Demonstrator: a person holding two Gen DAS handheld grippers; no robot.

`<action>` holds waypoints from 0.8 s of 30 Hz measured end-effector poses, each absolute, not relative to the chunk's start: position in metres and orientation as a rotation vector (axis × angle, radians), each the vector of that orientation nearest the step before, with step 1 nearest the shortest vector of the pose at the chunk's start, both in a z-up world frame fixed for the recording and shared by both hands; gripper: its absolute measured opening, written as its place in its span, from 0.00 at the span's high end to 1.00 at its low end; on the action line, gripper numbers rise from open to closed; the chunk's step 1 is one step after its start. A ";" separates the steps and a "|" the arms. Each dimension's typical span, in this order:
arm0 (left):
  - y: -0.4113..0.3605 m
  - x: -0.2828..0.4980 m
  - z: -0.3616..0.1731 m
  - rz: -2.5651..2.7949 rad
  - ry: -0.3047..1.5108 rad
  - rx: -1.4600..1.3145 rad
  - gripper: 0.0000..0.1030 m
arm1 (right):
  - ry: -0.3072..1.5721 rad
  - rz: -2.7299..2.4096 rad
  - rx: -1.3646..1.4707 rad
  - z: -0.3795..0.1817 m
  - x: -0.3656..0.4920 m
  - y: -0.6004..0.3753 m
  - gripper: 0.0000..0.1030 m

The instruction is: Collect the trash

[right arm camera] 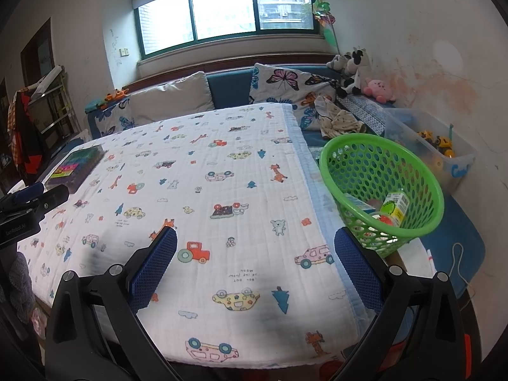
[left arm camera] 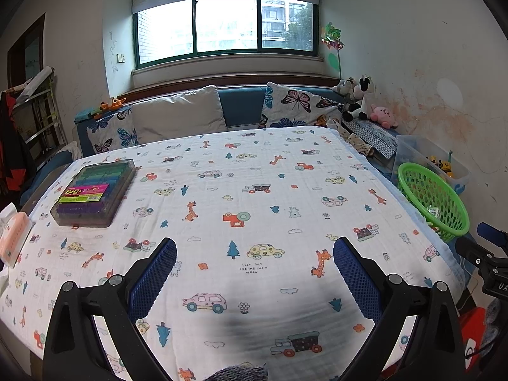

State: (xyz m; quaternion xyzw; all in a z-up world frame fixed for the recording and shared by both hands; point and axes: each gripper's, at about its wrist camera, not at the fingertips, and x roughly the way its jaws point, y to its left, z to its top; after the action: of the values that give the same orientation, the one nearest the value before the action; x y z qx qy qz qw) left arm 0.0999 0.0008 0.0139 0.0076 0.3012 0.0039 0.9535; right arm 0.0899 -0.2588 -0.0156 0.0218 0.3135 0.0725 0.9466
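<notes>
A green perforated basket (right arm camera: 381, 190) stands off the table's right edge; it also shows in the left wrist view (left arm camera: 433, 201). Inside it lie a green-yellow drink carton (right arm camera: 395, 208) and other scraps. My left gripper (left arm camera: 254, 257) is open and empty above the near part of the cloth-covered table (left arm camera: 254, 174). My right gripper (right arm camera: 255, 247) is open and empty above the table's near right part, left of the basket. The other gripper shows at the left edge of the right wrist view (right arm camera: 28, 206).
A clear box of coloured pens (left arm camera: 93, 192) lies at the table's far left. A pink-white pack (left arm camera: 12, 235) sits at the left edge. A sofa with cushions (left arm camera: 177, 114), plush toys (left arm camera: 365, 101) and a clear toy bin (right arm camera: 435, 146) stand behind and to the right.
</notes>
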 end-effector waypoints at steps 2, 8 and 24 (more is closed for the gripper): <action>0.001 0.100 0.014 0.007 0.612 0.015 0.07 | 0.638 0.148 0.046 -0.016 0.090 -0.259 0.04; 0.000 0.099 0.014 0.007 0.611 0.015 0.07 | 0.638 0.149 0.045 -0.016 0.089 -0.258 0.04; 0.001 0.101 0.013 0.016 0.608 0.017 0.07 | 0.641 0.150 0.058 -0.016 0.088 -0.253 0.04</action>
State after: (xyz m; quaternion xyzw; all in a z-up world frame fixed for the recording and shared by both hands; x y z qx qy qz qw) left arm 0.1011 0.0008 0.0133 0.0084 0.2992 0.0078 0.9541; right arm 0.0881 -0.2533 -0.0158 0.0286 0.3149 0.0736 0.9458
